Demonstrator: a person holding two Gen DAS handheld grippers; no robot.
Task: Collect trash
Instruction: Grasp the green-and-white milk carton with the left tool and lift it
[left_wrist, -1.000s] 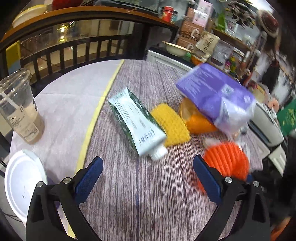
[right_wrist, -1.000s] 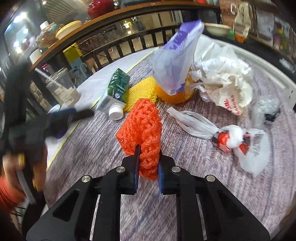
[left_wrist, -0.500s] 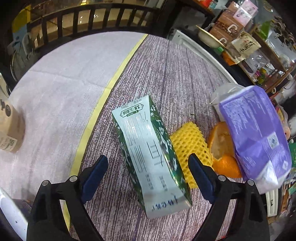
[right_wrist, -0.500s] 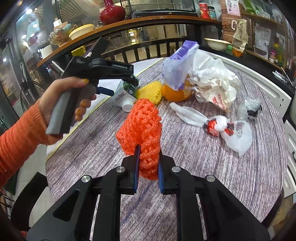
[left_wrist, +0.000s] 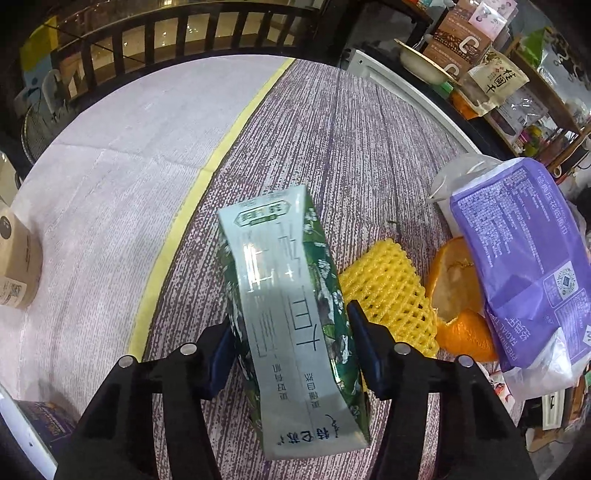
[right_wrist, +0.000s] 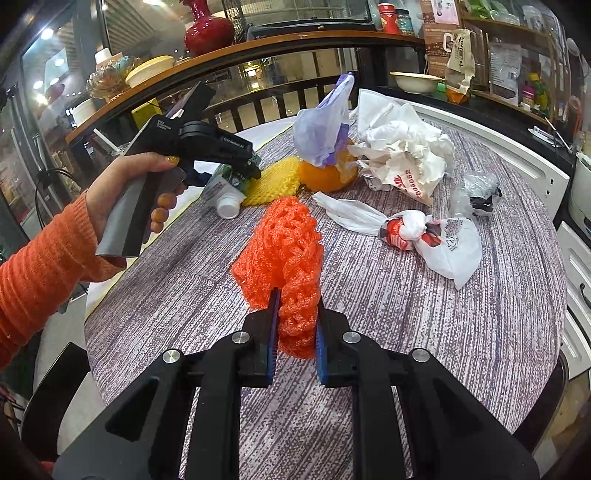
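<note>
Step in hand: the person is gathering two pieces of trash at once, one per tool, off the round table (right_wrist: 424, 314).
Left gripper (left_wrist: 291, 341): its blue pads are closing against both sides of the green-and-white milk carton (left_wrist: 288, 302); judged to be grasping it, the carton lying flat on the table and not yet lifted.
Right gripper (right_wrist: 295, 334): clenched on the lower end of the orange foam net (right_wrist: 284, 254), which is standing up from the fingers above the table.
Carton neighbours: the yellow foam net (left_wrist: 388, 291) is lying just beside the carton, touching or nearly so; an orange peel (left_wrist: 458, 295) and a purple tissue pack (left_wrist: 524, 266) are sitting further right.
Left to collect: crumpled white bags (right_wrist: 402, 155), a knotted bag (right_wrist: 424, 236), a small grey wad (right_wrist: 476, 195).
Next move, as I judge it: lifting the carton straight up, clear of the yellow net, then carrying both items to a bin; no bin is showing in either view.
</note>
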